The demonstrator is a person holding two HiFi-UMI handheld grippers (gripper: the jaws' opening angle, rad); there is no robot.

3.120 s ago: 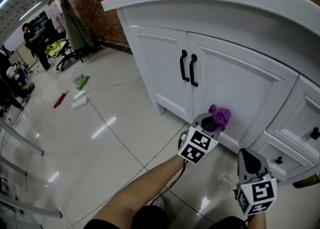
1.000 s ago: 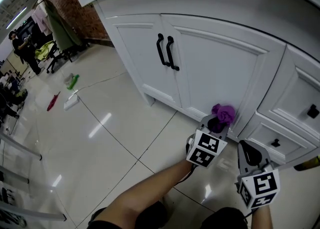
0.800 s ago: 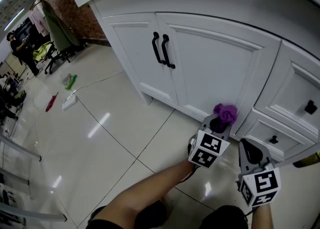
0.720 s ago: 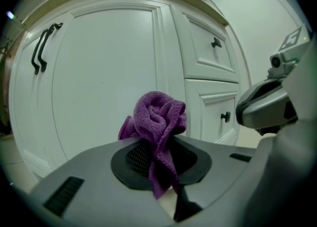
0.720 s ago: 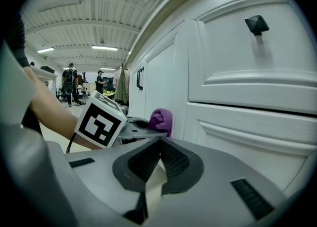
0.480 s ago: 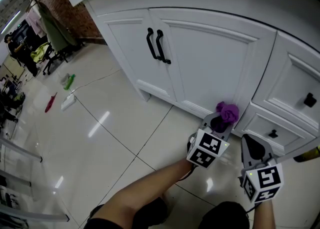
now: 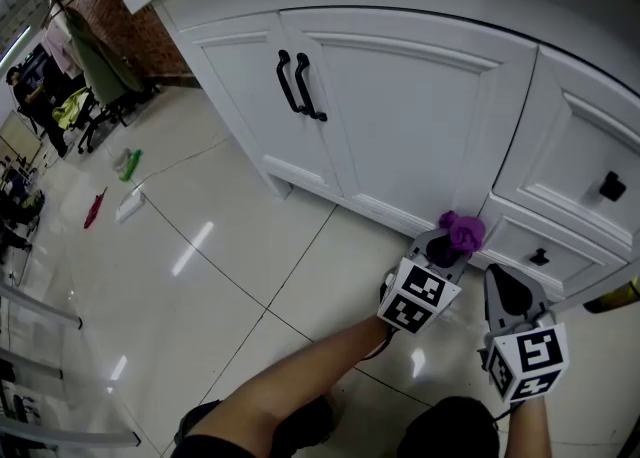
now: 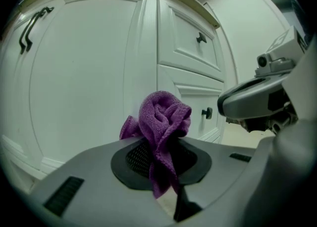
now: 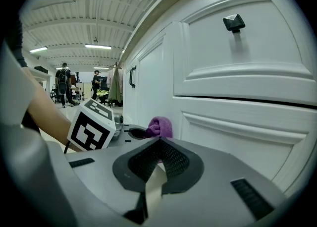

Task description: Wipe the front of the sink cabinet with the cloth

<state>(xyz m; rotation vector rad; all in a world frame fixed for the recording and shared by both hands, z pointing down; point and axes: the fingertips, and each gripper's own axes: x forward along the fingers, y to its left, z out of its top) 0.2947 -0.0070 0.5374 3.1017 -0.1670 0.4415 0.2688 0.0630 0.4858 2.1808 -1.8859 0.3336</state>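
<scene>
My left gripper (image 7: 446, 243) jaws are clamped on the cloth (image 7: 461, 231) at the cabinet (image 7: 400, 116) base, while my right gripper (image 7: 503, 286) jaws are together, empty.

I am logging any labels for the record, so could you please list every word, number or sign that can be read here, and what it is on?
None: no word, brand or number can be read in any view.
Left cube and right cube: black-and-white square marker patterns only, no letters.
Cabinet front and purple cloth: no print visible.
Items on the far floor: too small to tell.
</scene>
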